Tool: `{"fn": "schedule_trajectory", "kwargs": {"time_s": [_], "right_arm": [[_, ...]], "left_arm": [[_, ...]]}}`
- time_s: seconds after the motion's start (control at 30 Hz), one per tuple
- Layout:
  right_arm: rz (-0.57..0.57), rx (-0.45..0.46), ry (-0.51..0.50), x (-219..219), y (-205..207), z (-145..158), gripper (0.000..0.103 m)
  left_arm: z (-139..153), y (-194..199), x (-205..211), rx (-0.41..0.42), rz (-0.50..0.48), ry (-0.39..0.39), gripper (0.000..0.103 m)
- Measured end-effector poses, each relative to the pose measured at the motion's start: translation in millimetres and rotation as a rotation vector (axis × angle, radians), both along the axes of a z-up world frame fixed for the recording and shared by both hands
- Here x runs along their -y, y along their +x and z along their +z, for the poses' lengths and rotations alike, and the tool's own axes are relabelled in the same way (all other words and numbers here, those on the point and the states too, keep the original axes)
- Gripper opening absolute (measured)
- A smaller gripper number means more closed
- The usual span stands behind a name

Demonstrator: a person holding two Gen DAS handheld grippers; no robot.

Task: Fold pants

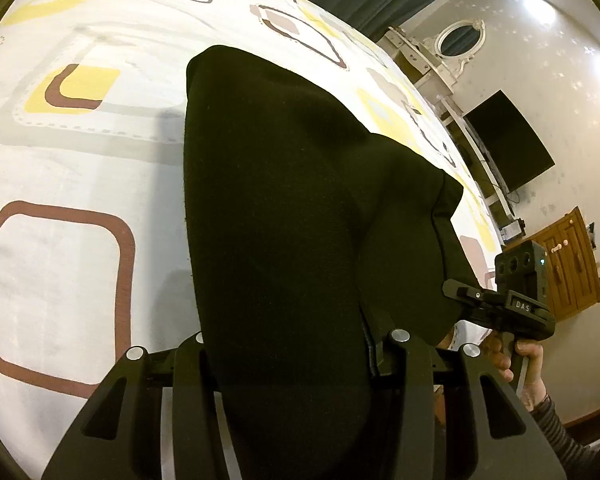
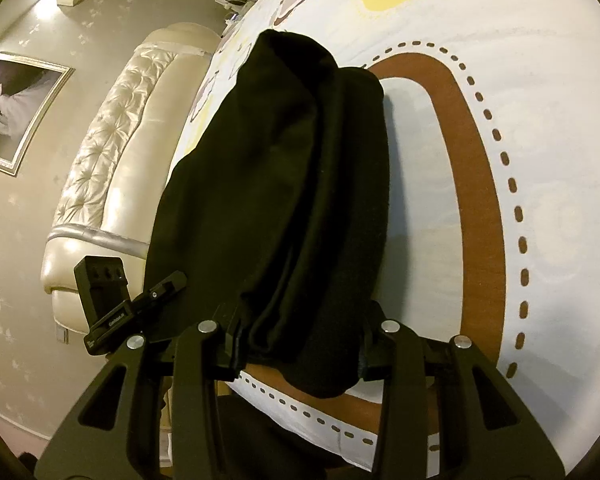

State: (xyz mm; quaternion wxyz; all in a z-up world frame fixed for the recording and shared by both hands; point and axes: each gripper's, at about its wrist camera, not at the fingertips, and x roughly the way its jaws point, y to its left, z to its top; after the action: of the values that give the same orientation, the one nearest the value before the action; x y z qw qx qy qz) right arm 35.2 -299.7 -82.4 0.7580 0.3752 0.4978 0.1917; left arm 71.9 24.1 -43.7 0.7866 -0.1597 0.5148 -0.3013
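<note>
Black pants [image 1: 284,200] lie folded lengthwise on a bed with a white patterned sheet [image 1: 60,160]. My left gripper [image 1: 296,360] is shut on the near end of the pants, the cloth bunched between its fingers. My right gripper [image 2: 300,344] is shut on the pants [image 2: 292,184] at their other near corner, the cloth stretching away over the sheet [image 2: 540,120]. The right gripper also shows in the left wrist view [image 1: 504,304], held by a hand at the lower right. The left gripper shows in the right wrist view [image 2: 140,304] at the left.
A cream tufted headboard [image 2: 112,152] and a framed picture [image 2: 16,112] are left of the bed. A dark TV screen [image 1: 508,140], a white mirror dresser [image 1: 456,48] and a wooden cabinet [image 1: 568,264] stand past the bed's right edge.
</note>
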Motion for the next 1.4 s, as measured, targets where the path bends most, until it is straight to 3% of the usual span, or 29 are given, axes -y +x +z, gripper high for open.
{"fn": "schedule_trajectory", "kwargs": {"time_s": [0.33, 0.47, 0.57, 0.67, 0.77, 0.9, 1.07, 1.2, 1.23, 1.27, 1.3, 1.33, 1.4], "right_arm": [[-0.023, 0.024, 0.039, 4.2, -5.2, -4.5, 0.038], [-0.026, 0.041, 0.058, 6.2, -6.2, -5.1, 0.041], [-0.030, 0.047, 0.098, 8.1, -6.4, -3.3, 0.048], [-0.021, 0.056, 0.115, 11.2, -6.9, 4.8, 0.061], [-0.047, 0.071, 0.108, 22.0, -7.9, 13.3, 0.072], [-0.095, 0.086, 0.086, 38.4, 8.0, 18.1, 0.075], [-0.118, 0.078, 0.117, 50.2, 56.0, 16.9, 0.077], [-0.104, 0.050, 0.124, 48.2, 90.7, 12.2, 0.077], [-0.099, 0.049, 0.118, 47.3, 94.2, 12.5, 0.073], [-0.089, 0.046, 0.089, 44.1, 100.1, 13.7, 0.066], [-0.077, 0.041, 0.041, 40.9, 105.0, 14.9, 0.049], [-0.068, 0.034, 0.010, 39.9, 108.7, 15.1, 0.042], [-0.058, 0.021, 0.016, 45.3, 112.0, 9.4, 0.035]], "left_arm": [[-3.6, 2.1, -2.1, 0.011, -0.008, -0.021, 0.045], [-5.4, 3.6, -0.5, 0.020, -0.018, -0.034, 0.051], [-5.4, 2.3, -2.2, 0.031, -0.035, -0.064, 0.059], [-2.9, -0.4, -11.4, 0.040, -0.035, -0.090, 0.073], [2.6, -0.9, -25.0, 0.058, -0.037, -0.145, 0.076], [2.7, 22.1, -35.2, 0.073, 0.026, -0.136, 0.080], [-2.8, 73.7, -28.1, 0.013, 0.052, -0.179, 0.080], [-9.1, 112.8, -12.8, -0.042, 0.037, -0.167, 0.081], [-9.8, 116.9, -9.5, -0.041, 0.034, -0.146, 0.081], [-9.1, 121.5, -4.4, -0.022, 0.034, -0.103, 0.073], [-8.5, 123.2, -0.3, -0.008, 0.021, -0.076, 0.056], [-9.2, 123.5, 1.8, -0.005, 0.017, -0.050, 0.054], [-11.8, 123.3, 4.1, 0.005, 0.018, -0.016, 0.045]]}}
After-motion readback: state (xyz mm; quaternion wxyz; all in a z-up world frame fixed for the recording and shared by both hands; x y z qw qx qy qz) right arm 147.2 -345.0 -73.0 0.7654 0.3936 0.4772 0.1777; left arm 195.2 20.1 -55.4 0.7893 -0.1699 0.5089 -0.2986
